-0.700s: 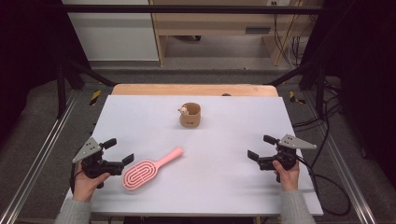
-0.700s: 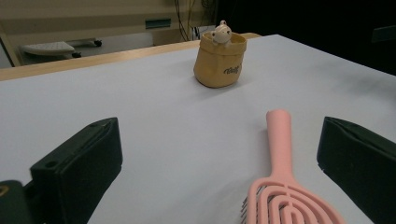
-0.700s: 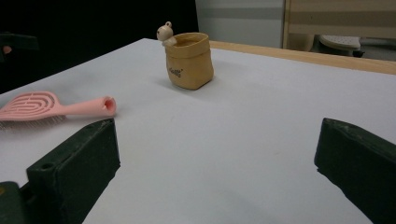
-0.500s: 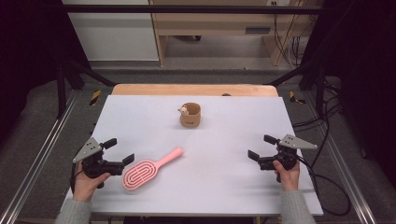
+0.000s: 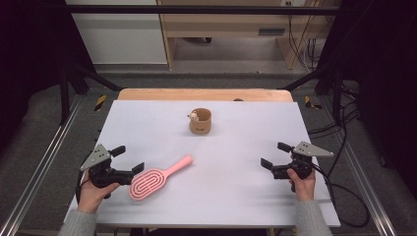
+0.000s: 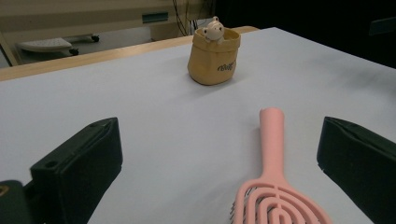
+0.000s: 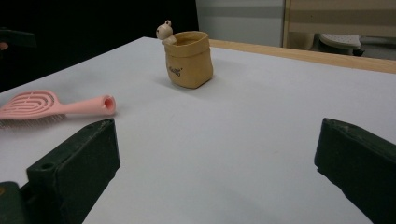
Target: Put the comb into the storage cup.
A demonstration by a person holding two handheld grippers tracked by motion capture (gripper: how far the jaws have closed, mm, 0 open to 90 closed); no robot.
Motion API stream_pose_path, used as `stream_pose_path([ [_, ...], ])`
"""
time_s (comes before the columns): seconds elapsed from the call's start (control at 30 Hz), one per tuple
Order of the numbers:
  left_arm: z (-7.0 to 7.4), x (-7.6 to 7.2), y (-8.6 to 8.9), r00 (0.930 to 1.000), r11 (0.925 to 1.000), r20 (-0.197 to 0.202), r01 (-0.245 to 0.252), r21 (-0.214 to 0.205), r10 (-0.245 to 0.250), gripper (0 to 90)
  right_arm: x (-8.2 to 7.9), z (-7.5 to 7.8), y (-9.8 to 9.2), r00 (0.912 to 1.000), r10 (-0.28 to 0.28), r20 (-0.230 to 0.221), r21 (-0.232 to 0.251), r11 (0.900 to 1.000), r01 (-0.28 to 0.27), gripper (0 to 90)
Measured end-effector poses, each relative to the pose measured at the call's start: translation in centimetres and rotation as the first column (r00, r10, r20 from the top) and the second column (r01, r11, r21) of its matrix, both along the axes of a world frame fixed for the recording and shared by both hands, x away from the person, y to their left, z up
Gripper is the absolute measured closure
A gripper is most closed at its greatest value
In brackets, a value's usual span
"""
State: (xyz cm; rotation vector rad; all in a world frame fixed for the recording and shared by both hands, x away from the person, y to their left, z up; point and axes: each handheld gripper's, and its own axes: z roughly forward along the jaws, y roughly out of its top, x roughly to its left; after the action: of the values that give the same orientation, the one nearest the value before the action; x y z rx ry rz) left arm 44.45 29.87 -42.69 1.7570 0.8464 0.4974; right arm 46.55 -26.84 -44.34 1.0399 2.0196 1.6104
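A pink hairbrush (image 5: 152, 179) lies flat on the white table (image 5: 231, 147) at the front left, its handle pointing towards the middle. My left gripper (image 5: 129, 159) rests open beside the brush head, and in the left gripper view the brush (image 6: 273, 186) lies between the wide jaws, untouched. A small tan pouch-shaped cup (image 5: 200, 121) with a little toy figure on its rim stands at the table's centre back. My right gripper (image 5: 275, 155) sits open at the front right with nothing between its jaws. The right gripper view shows the cup (image 7: 189, 58) ahead and the brush (image 7: 51, 106) far left.
A wooden strip (image 5: 201, 94) borders the table's far edge. Metal frame rails (image 5: 44, 167) run along both sides, and cables (image 5: 344, 191) trail off the right side. Beyond the table stands a wooden bench (image 5: 231, 24) on the floor.
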Motion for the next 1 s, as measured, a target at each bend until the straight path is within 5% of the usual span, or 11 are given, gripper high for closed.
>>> stream_pose_path([
  [0.6, 0.1, -0.2, -2.6, 0.9989, 0.9981, -0.045, 0.018, 0.060, -0.016, 6.2, 0.0, 0.0, 0.0, 1.0000, 0.003, -0.005, -0.002, 1.0000, -0.003, 0.4],
  [1.0, 0.4, -0.8, -3.7, 0.9958, 0.9941, -0.083, 0.047, 0.097, -0.039, 25.6, 0.0, 0.0, 0.1, 1.0000, 0.004, -0.004, -0.004, 1.0000, -0.004, 0.4],
])
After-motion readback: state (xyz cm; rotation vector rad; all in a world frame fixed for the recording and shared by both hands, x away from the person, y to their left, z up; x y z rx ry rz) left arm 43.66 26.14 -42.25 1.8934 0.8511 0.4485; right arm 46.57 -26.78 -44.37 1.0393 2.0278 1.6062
